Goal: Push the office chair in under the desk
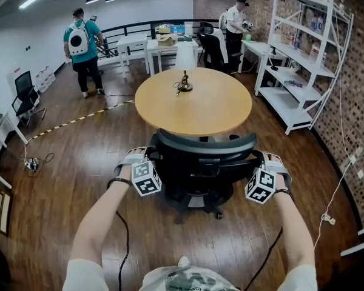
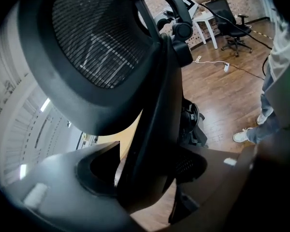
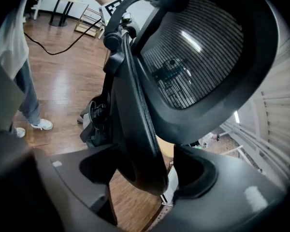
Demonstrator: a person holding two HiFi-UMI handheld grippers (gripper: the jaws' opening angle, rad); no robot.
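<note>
A round wooden desk (image 1: pixel 194 105) stood mid-room on the plank floor, with the black office chair (image 1: pixel 203 157) drawn up at its near edge, mesh backrest toward the person. The left gripper (image 2: pixel 147 170) and right gripper (image 3: pixel 147 172) flanked that backrest, each with jaws spread wide around the frame's edge, gaps showing beside it, neither clamped.

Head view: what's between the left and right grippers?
The office chair's backrest spans the gap between the left gripper and right gripper, seen in the head view. Each gripper view shows its edge between open jaws.
</note>
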